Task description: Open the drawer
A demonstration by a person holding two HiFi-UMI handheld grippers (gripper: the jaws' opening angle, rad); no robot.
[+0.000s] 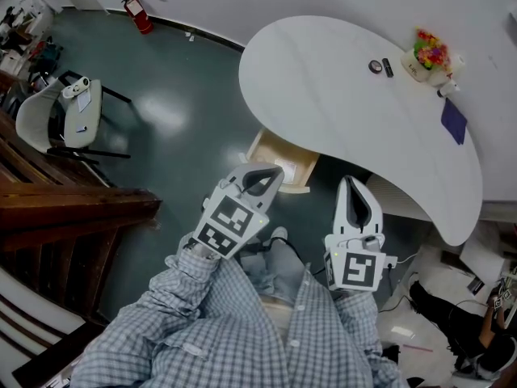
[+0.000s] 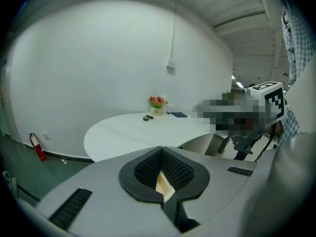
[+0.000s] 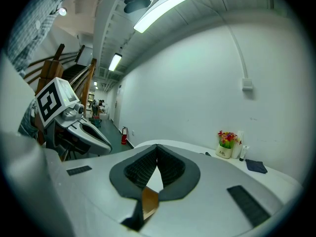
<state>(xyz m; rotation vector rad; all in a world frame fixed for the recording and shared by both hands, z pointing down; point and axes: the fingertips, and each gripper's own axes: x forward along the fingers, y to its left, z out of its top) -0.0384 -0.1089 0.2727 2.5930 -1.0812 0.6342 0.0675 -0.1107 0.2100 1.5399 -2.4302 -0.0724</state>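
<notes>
A light wooden drawer stands pulled out from under the near edge of the white curved table. My left gripper is held just in front of the drawer and a little above it, its jaws shut with nothing between them. In the left gripper view the left gripper shows its tips together, with pale drawer wood seen through the gap behind them. My right gripper hovers to the right, near the table edge, shut and empty. In its own view the right gripper points across the tabletop.
On the table's far side are a flower pot, a dark blue cloth and two small black items. A white chair and dark wooden stairs stand left. A fire extinguisher leans by the wall. Clutter lies at the right floor.
</notes>
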